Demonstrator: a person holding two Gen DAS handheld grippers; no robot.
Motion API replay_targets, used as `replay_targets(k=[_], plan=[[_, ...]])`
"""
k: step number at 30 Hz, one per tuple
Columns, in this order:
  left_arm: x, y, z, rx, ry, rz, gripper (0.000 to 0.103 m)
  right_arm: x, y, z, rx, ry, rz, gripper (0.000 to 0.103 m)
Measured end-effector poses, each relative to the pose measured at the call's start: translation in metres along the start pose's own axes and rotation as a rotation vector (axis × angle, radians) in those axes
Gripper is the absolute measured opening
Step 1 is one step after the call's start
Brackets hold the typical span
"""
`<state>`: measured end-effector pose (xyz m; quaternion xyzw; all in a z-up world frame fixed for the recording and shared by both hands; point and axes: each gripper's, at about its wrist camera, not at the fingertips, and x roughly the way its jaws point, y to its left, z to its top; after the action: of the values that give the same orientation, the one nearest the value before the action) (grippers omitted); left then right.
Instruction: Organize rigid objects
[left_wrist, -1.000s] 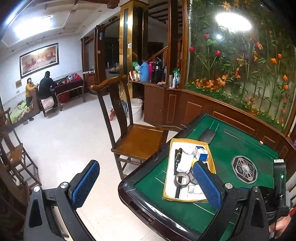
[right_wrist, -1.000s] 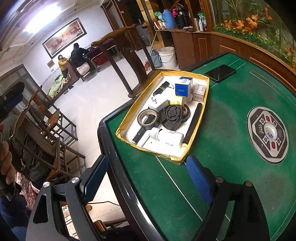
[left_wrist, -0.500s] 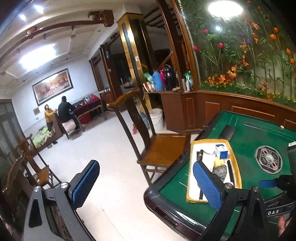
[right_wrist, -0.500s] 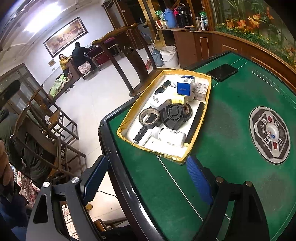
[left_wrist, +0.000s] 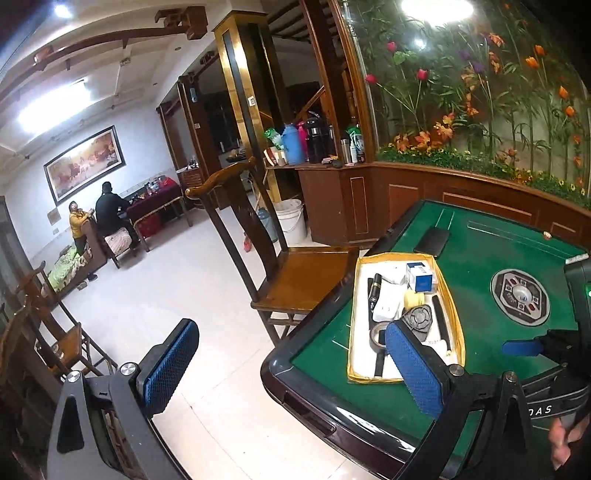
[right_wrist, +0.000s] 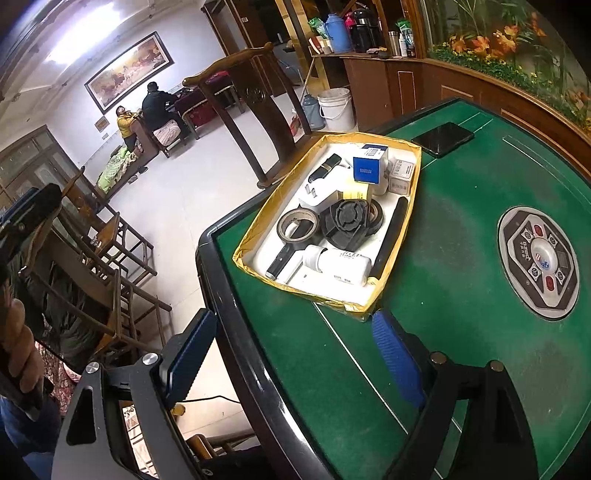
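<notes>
Left wrist view: left gripper (left_wrist: 291, 365) open and empty beside the tabletop (left_wrist: 476, 251) corner, yellow-rimmed tray (left_wrist: 453, 306) of rigid items ahead; best advanced level over the rim. Right wrist view: right gripper (right_wrist: 295, 350) open, empty, straddling the tabletop edge short of the tray (right_wrist: 255, 236); best lowered onto one item, e.g. the tape roll (right_wrist: 297, 223).

A shallow yellow-rimmed tray (right_wrist: 413, 206) with a white floor lies on the green table (right_wrist: 461, 277), close to its near left corner. Inside, a grey tape roll (right_wrist: 297, 223) lies flat beside a black round ribbed part (right_wrist: 345, 221) that leans on a black tape ring (right_wrist: 377, 216). A white cylinder (right_wrist: 341, 265) lies on its side at the near end, a black rod (right_wrist: 389, 236) runs along the right wall, and a black pen-like tool (right_wrist: 279, 263) pokes from under the grey roll. A blue-and-white box (right_wrist: 368, 168), small white boxes (right_wrist: 402, 176) and a black flat stick (right_wrist: 325, 166) fill the far end
</notes>
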<state>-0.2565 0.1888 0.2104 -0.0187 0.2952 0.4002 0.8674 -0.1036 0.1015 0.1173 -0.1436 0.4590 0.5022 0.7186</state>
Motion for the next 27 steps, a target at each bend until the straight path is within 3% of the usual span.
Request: replay_targets(k=[27], plan=[[0.011,0.0,-0.003,-0.022,0.038,-0.028,0.102,0.009,-0.002,-0.002,0.004,0.022,0.001,0.086]])
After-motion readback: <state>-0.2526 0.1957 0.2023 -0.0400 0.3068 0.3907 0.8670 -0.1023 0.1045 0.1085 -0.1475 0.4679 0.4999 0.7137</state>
